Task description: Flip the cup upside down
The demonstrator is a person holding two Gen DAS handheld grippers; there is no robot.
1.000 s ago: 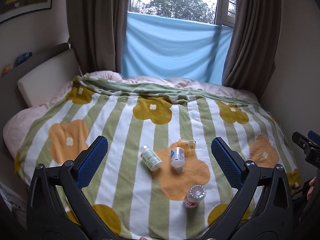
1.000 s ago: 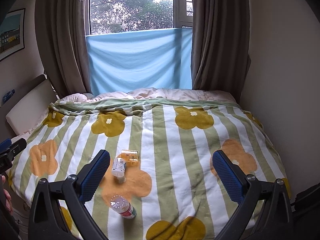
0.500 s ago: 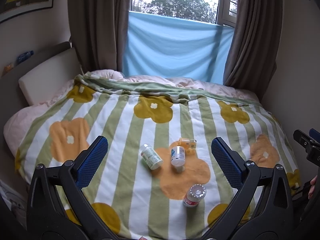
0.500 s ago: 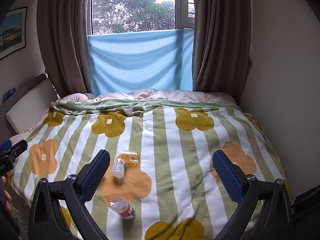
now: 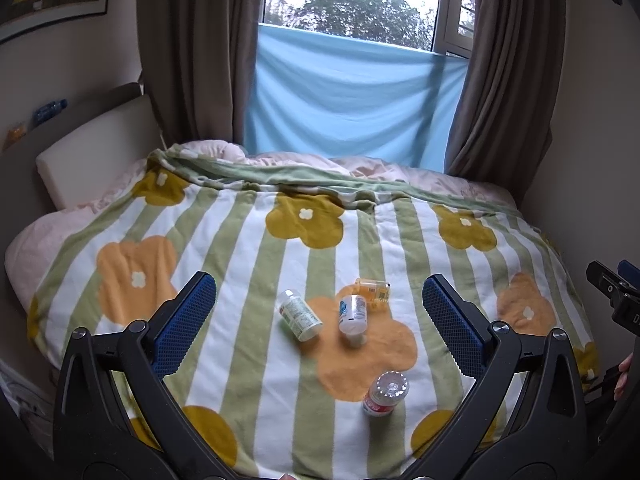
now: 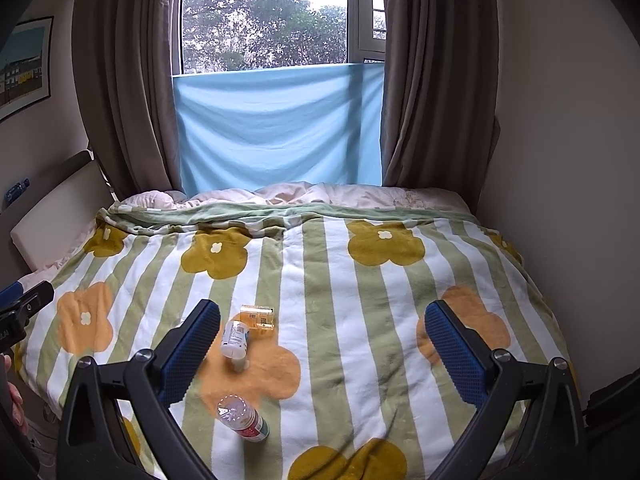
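A: Both tongs, left (image 5: 319,312) & right (image 6: 322,339), gape wide, holding nothing, above the striped blanket (image 6: 360,320).

B: Cup location?

A: No plain cup visible. Four small bottles lie on the blanket; nearest is a clear one w/ red label (image 5: 385,394), w/ an amber jar (image 5: 373,289) farthest.

B: Risk?

A: Likely a wrong pick; also soft bedding could tip whatever gets set upside down.

right gripper (image 6: 322,342): jaws wide apart, empty, above bed (image 6: 400,320) near edge | white bottle (image 6: 235,338): lying on orange flower, left of centre | amber bottle (image 6: 258,317): just behind it | clear bottle (image 6: 242,418): lying nearer front edge
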